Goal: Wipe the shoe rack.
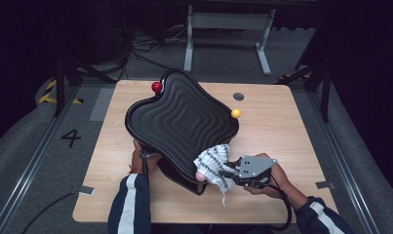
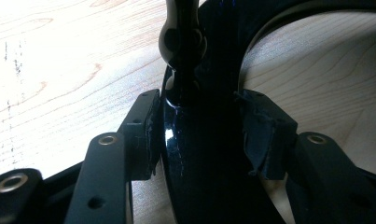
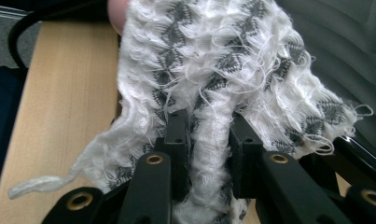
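A black tray [image 1: 182, 119] with wavy ridges stands tilted on the wooden table [image 1: 282, 141]. Small balls sit at its edge: red [image 1: 157, 87], yellow [image 1: 236, 113] and pink [image 1: 201, 176]. A white and grey knitted cloth [image 1: 214, 161] lies over the tray's near edge beside the pink ball. My right gripper [image 1: 226, 170] is shut on a fold of the cloth [image 3: 213, 56], its jaws pinching it [image 3: 206, 121]. My left hand [image 1: 135, 158] reaches under the tray's near left edge. There my left gripper [image 2: 199, 135] is shut on a glossy black part of the tray [image 2: 199, 177].
A round grey cap [image 1: 238, 96] sits in the tabletop at the back right. Behind the table a grey metal stand [image 1: 228, 29] and loose cables lie on the floor. A "4" [image 1: 70, 137] is marked on the floor at the left.
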The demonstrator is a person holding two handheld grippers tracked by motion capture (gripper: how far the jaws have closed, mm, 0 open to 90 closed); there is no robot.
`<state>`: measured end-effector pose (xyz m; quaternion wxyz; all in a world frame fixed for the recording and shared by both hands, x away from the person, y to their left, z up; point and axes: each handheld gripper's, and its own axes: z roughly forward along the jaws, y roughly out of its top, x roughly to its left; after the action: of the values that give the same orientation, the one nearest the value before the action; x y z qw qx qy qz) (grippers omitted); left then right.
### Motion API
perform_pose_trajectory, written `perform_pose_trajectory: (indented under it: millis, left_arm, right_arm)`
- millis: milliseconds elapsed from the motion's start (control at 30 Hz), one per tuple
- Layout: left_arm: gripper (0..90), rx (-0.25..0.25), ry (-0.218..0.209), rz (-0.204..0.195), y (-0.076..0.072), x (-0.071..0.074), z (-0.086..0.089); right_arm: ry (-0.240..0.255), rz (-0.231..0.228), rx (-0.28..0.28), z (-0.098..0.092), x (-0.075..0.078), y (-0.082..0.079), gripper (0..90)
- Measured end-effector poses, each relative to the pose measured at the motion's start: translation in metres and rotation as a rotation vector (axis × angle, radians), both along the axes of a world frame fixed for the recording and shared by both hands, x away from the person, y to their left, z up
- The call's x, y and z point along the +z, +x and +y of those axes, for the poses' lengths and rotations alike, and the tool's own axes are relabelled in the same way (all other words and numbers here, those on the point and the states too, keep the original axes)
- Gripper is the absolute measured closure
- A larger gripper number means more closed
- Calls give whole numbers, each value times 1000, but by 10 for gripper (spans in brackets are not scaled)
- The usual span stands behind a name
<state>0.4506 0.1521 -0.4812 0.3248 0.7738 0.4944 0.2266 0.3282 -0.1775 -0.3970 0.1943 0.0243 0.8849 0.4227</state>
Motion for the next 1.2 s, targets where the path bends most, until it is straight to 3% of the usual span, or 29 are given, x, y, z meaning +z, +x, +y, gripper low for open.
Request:
perform_pose_trajectory:
  millis: [133, 200, 300, 333, 400, 467, 833, 867, 967, 1100, 1133, 1200]
  left_arm:
    - [506, 2, 0, -2, 0, 0, 0]
    - [506, 1, 0, -1, 0, 0, 0]
    - [506, 2, 0, -2, 0, 0, 0]
    - [506, -27, -8, 37, 0, 2, 2]
    - [507, -32, -7, 45, 1, 3, 3]
    - [507, -31, -5, 43, 1, 3, 3]
    - [498, -28, -2, 43, 0, 3, 2]
    - [497, -29, -2, 44, 0, 3, 2]
    - [496, -28, -2, 44, 0, 3, 2]
    - [495, -28, -3, 43, 0, 3, 2]
    - [495, -28, -2, 43, 0, 3, 2]
    - [495, -29, -2, 44, 0, 3, 2]
  right_arm:
    - [-1, -9, -50, -2, -1, 8, 742]
    - [-24, -20, -119, -3, -5, 19, 749]
    - [-23, -6, -173, -5, -10, 32, 753]
    - [-32, -12, -187, -6, -12, 36, 754]
    - [-48, -34, -219, -8, -13, 43, 755]
    - [-30, -9, -244, -12, -14, 52, 757]
    - [-52, -24, -339, -27, -14, 74, 761]
    - [-61, -35, -374, -29, -15, 78, 759]
    - [-59, -23, -401, -31, -16, 82, 758]
    - [-40, 3, -485, -39, -17, 97, 750]
    - [-31, 9, -530, -41, -19, 103, 748]
    - [-31, 19, -546, -43, -23, 108, 747]
